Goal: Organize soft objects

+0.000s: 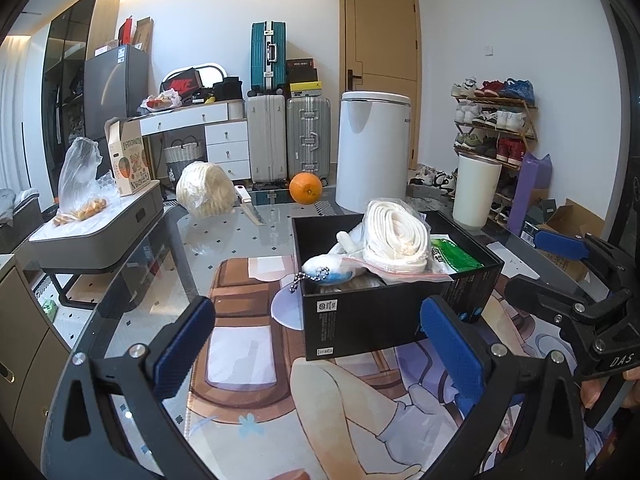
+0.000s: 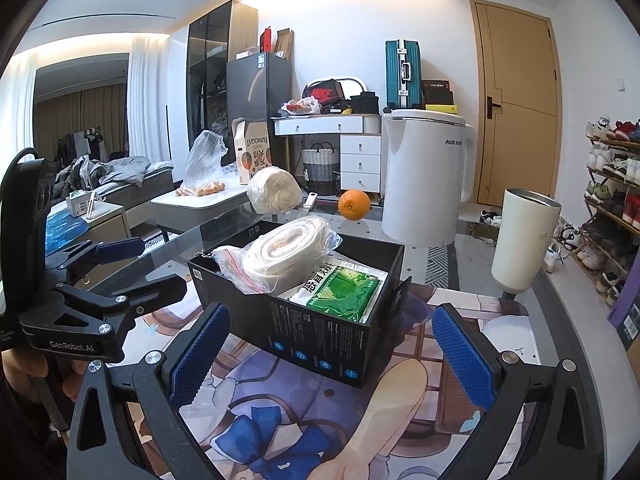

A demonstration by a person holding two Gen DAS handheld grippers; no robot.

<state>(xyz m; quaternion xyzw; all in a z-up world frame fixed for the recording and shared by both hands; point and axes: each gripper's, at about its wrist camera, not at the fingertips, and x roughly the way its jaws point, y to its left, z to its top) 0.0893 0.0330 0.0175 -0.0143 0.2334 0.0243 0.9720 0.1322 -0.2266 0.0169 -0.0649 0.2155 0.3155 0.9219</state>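
Note:
A black open box (image 1: pixel 360 320) (image 2: pixel 320 340) stands on the printed mat. In it lie a bagged white roll (image 1: pixel 396 236) (image 2: pixel 284 252), a green packet (image 1: pixel 456 258) (image 2: pixel 340 292) and a small white-and-blue plush with a ball chain (image 1: pixel 332 270). A second bagged white bundle (image 1: pixel 206 196) (image 2: pixel 274 190) lies on the glass table behind. My left gripper (image 1: pixel 316 344) is open and empty just in front of the box. My right gripper (image 2: pixel 332 356) is open and empty at the box's near corner. Each gripper shows at the edge of the other's view.
An orange (image 1: pixel 306 188) (image 2: pixel 354 204), a knife (image 1: pixel 250 206), a white tumbler (image 1: pixel 476 192) (image 2: pixel 524 240) and a tall white appliance (image 1: pixel 372 152) (image 2: pixel 424 176) stand behind the box. A side table (image 1: pixel 100 224) with a bag of fruit (image 1: pixel 80 180) is at left.

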